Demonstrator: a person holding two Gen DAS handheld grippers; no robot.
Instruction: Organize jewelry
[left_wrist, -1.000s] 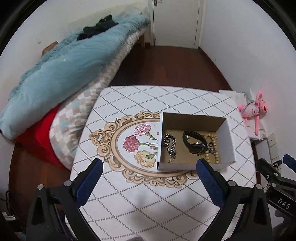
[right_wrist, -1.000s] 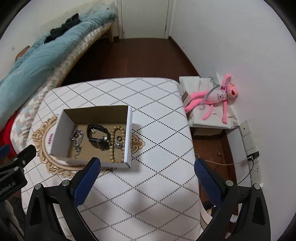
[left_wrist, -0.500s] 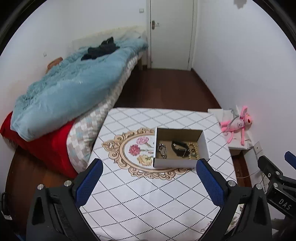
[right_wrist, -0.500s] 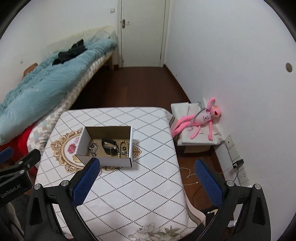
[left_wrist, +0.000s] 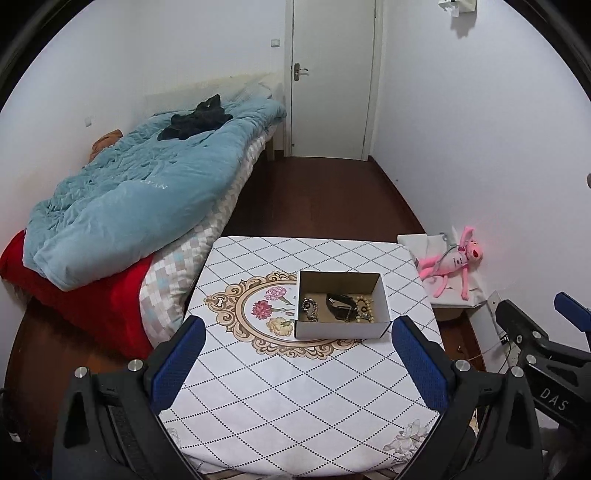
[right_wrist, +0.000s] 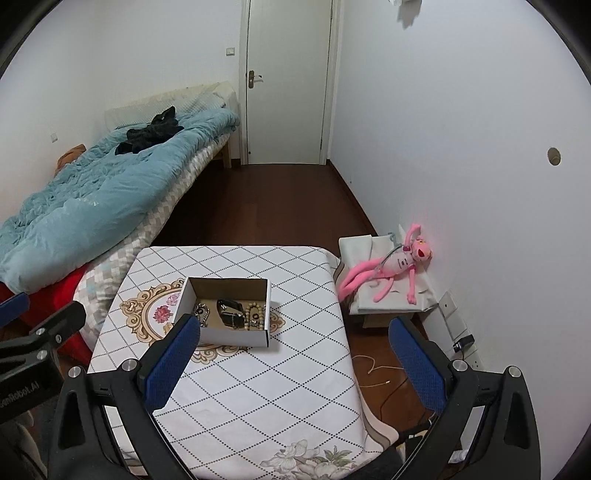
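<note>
An open cardboard box (left_wrist: 341, 330) (right_wrist: 236, 336) stands near the middle of a table with a white diamond-pattern cloth (left_wrist: 295, 406) (right_wrist: 258, 387). Inside lie a silver chain (left_wrist: 309, 308) (right_wrist: 201, 310), a black watch (left_wrist: 341, 304) (right_wrist: 229, 312) and a beaded bracelet (left_wrist: 364, 308) (right_wrist: 255, 314). My left gripper (left_wrist: 299, 363) is open and empty, held high and well back from the box. My right gripper (right_wrist: 291, 363) is open and empty, also high and back, to the box's right.
A bed with a blue duvet (left_wrist: 140, 199) and red blanket (left_wrist: 92, 299) borders the table's left side. A pink plush toy (right_wrist: 391, 266) lies on a low white stand against the right wall. A closed door (right_wrist: 288, 81) stands beyond dark wooden floor. Cables lie on the floor at right.
Both grippers have pulled up and back from the table, so the box looks smaller and farther away. Both stay open and empty. The jewelry in the box has not moved.
</note>
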